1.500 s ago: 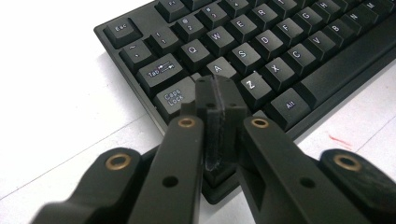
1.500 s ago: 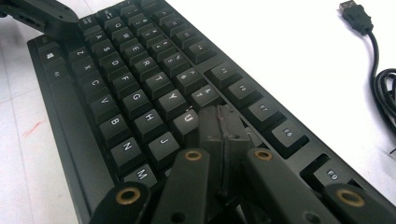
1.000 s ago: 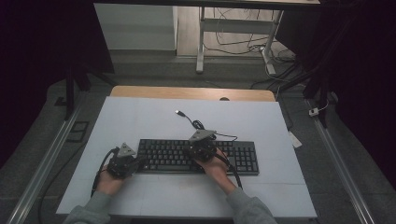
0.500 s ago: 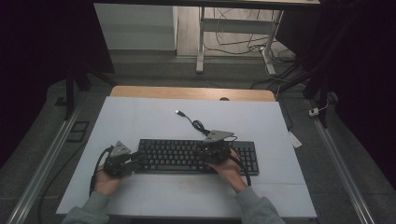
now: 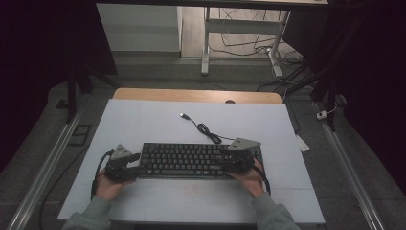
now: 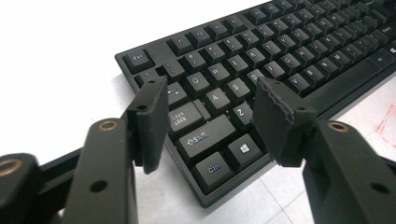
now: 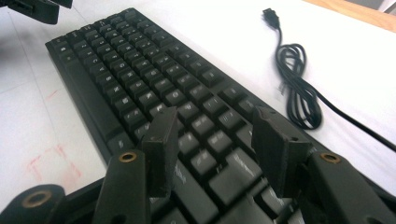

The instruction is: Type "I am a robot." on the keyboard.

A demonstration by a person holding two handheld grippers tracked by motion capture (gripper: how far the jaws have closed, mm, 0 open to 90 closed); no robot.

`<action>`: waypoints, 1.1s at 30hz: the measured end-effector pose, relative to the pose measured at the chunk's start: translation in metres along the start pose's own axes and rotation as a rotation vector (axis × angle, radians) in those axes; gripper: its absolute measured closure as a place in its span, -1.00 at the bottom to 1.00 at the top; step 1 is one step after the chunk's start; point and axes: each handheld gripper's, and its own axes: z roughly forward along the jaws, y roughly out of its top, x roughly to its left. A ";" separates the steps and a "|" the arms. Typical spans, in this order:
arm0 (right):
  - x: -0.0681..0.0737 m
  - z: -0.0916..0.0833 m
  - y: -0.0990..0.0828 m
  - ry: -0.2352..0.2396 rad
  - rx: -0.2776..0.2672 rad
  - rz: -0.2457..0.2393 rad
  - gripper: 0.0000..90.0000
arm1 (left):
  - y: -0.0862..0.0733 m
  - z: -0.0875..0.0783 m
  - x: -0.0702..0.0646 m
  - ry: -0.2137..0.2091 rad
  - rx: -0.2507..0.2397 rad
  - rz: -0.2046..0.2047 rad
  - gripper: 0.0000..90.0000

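The keyboard (image 5: 191,160) lies across the near half of the desk (image 5: 143,120). Its coiled cable (image 5: 206,130) lies just behind it, the USB plug (image 5: 183,115) farther back. A hand-held gripper sits at each end: left (image 5: 136,164), right (image 5: 229,162).

Black keyboard (image 5: 191,161) with white legends, black cable (image 5: 206,129), white table (image 5: 143,120), faint red marks

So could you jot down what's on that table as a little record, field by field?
surface: white table
main item: black keyboard, lying flat
its cable: coiled, USB plug lying loose on the table
left gripper: at the keyboard's left end, jaws just opened, spread over the Caps Lock and Shift corner, nothing held
right gripper: at the keyboard's right end, jaws just opened, spread above the keys, nothing held
floor marks: faint red lines on the table near the keyboard
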 end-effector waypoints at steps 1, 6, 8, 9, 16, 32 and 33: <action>0.000 -0.003 -0.002 -0.006 0.000 0.003 0.13 | 0.000 0.000 0.000 0.000 -0.001 -0.001 -0.03; -0.004 -0.016 -0.012 -0.020 -0.009 0.016 0.13 | 0.001 0.001 0.002 -0.002 0.002 -0.005 -0.07; -0.006 -0.018 -0.014 -0.026 -0.010 0.023 0.13 | 0.001 0.001 0.001 -0.002 0.006 -0.004 -0.08; -0.007 -0.018 -0.014 -0.024 -0.014 0.023 0.13 | 0.001 0.001 0.001 -0.002 0.009 -0.002 -0.08; -0.007 -0.016 -0.013 -0.022 -0.017 0.017 0.13 | 0.004 0.000 0.000 -0.015 0.012 0.008 -0.09; -0.008 -0.020 -0.015 -0.026 -0.023 0.042 0.13 | 0.026 0.005 -0.011 -0.117 0.063 0.102 -0.11; -0.007 -0.020 -0.015 -0.027 -0.025 0.044 0.13 | 0.029 0.006 -0.012 -0.128 0.070 0.108 -0.10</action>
